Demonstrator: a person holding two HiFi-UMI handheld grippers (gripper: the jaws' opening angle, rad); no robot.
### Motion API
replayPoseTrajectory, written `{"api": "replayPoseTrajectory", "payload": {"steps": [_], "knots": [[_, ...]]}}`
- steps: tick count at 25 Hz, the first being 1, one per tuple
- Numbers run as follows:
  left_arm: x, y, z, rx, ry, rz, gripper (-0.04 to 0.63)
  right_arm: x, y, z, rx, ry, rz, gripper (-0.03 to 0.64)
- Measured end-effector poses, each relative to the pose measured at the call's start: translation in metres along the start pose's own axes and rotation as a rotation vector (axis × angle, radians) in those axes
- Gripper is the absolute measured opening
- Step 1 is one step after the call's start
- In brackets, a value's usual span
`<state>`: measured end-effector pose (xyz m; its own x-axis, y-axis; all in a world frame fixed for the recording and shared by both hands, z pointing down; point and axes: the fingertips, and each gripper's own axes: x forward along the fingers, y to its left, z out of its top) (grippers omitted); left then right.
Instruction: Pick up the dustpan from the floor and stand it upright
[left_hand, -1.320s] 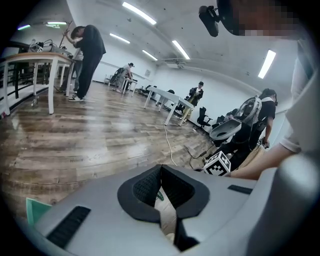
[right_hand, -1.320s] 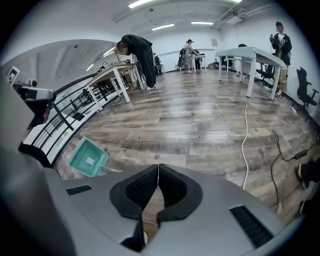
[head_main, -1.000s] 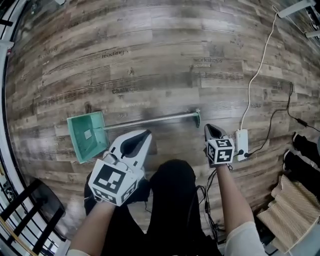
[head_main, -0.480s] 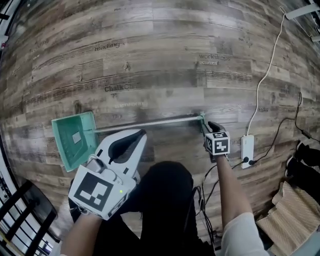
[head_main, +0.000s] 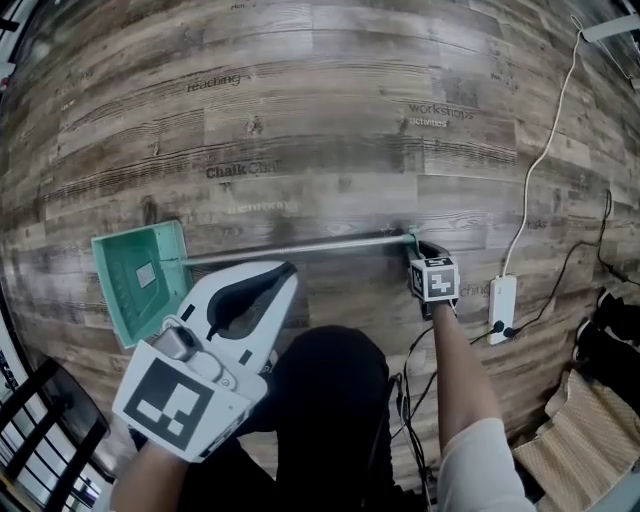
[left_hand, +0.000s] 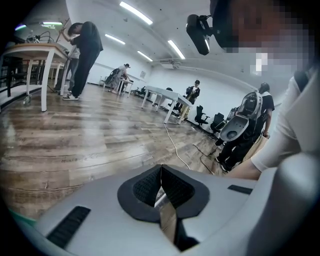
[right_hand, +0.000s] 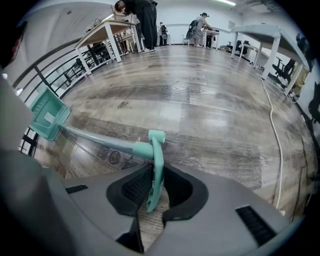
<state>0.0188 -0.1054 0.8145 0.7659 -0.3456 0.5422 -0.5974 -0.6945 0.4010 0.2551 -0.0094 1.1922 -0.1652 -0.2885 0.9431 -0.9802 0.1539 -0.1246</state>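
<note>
The dustpan lies flat on the wood floor. Its green pan (head_main: 140, 280) is at the left, and a long grey shaft (head_main: 300, 247) runs right to a green grip (head_main: 410, 240). My right gripper (head_main: 418, 252) points steeply down at that end. In the right gripper view the green grip (right_hand: 155, 145) stands between the jaws of the right gripper (right_hand: 157, 171). The jaws are opening, with gaps beside the grip. The pan (right_hand: 47, 114) shows far left there. My left gripper (head_main: 283, 272) hovers near the shaft's middle, shut and empty, its pads (left_hand: 150, 182) meeting at the tip.
A white power strip (head_main: 502, 305) with a white cable (head_main: 545, 150) and black leads lies just right of my right hand. Black railing (head_main: 40, 420) runs along the lower left. Corrugated cardboard (head_main: 585, 420) sits at the lower right. People (left_hand: 85, 55) and tables stand far off.
My right gripper dropped to the floor at the grip end of the dustpan, so the grip now stands between its jaws. The left gripper sank a little. The dustpan has not moved.
</note>
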Motion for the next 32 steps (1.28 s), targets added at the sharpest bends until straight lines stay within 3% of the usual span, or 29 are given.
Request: {"api": "replayPoseTrajectory", "payload": {"steps": [2,15,26,32], "knots": [[-0.001,0.000,-0.001,0.004,0.003,-0.005,0.024,-0.001,0.000,0.001,0.003,-0.006,-0.007,0.078],[-0.031,-0.011,0.014,-0.007,-0.012,-0.016,0.025,-0.054,0.010,0.017,0.034,-0.028,-0.014,0.074],[-0.109,-0.049,0.063,-0.069,0.000,0.002,0.025,-0.183,0.024,0.046,-0.017,-0.022,-0.043,0.080],[-0.153,-0.080,0.099,-0.115,0.017,0.016,0.025,-0.270,0.022,0.064,-0.056,0.034,-0.160,0.083]]}}
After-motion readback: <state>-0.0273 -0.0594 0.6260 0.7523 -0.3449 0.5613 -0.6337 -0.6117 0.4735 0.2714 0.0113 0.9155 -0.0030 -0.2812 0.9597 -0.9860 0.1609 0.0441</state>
